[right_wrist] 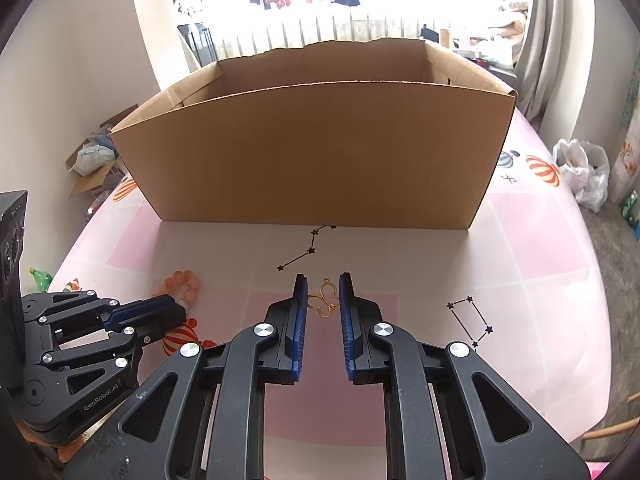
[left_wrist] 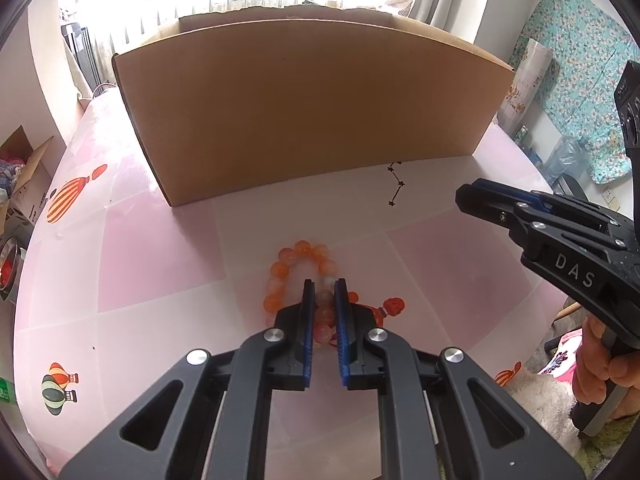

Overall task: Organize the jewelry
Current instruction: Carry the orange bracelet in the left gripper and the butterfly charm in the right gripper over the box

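Two black claws with blue pads work over a pink checked desk [left_wrist: 160, 264] printed with hot-air balloons and star patterns.

On the left, the left claw [left_wrist: 324, 282] points steeply down, its pads nearly together and pinching the right side of an orange and pale pink bead bracelet [left_wrist: 298, 258]. The bracelet's loop lies on the desk just beyond the claw tips, and more beads run back between the pads. An orange charm [left_wrist: 393, 306] lies just right of the claw. From the right wrist view, the same left claw [right_wrist: 180, 309] sits at the near left with the bracelet [right_wrist: 184, 282] at its tips.

Across the far middle of the desk stands an open cardboard box [right_wrist: 312, 152], its long side facing the claws.

On the right, the right claw [right_wrist: 323, 280] has its pads set narrowly apart on either side of a small gold butterfly pendant [right_wrist: 325, 301]. Whether the pads actually press on the pendant cannot be told. In the left wrist view, the right claw [left_wrist: 464, 198] reaches in from the right, gripped by a person's hand [left_wrist: 600, 364].
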Available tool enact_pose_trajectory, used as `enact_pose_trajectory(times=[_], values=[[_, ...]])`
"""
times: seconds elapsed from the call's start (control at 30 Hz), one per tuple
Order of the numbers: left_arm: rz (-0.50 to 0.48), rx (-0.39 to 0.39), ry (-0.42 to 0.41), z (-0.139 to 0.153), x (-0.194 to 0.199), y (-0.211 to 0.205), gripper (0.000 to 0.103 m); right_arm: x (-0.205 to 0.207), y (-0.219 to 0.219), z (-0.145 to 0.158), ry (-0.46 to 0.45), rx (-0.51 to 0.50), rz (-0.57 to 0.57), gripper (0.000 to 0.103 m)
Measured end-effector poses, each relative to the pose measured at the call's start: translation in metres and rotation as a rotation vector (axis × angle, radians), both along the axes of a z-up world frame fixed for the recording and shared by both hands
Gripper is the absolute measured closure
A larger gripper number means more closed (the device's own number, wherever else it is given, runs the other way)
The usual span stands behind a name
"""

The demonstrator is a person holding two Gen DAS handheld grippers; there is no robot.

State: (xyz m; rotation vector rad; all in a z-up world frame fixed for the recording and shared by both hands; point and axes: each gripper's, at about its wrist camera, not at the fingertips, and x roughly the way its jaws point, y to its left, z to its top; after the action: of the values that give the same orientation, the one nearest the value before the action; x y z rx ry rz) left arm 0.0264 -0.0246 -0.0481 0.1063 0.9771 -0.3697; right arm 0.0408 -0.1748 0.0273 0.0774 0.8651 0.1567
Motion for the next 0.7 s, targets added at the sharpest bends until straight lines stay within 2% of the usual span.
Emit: enact_pose_trajectory(times=[0.33, 0.47, 0.57, 0.7], values=[[0.002, 0.025, -0.001, 0.002, -0.002, -0.006, 0.093, -0.005, 0.000, 0.001, -0.011, 0.019, 0.008, 0.089], [-0.001, 0.028, -0.028, 0.006, -0.005, -0.008, 0.094, -0.010, 0.003, 0.004, -0.025, 0.029, 0.013, 0.089], [-0.005, 0.001, -0.062, 0.014, -0.009, -0.003, 0.094, -0.014, 0.004, 0.007, -0.039, 0.035, 0.013, 0.089], [-0.020, -0.071, -0.095, 0.027, -0.014, 0.008, 0.094, -0.018, 0.005, 0.013, -0.051, 0.045, 0.005, 0.089]])
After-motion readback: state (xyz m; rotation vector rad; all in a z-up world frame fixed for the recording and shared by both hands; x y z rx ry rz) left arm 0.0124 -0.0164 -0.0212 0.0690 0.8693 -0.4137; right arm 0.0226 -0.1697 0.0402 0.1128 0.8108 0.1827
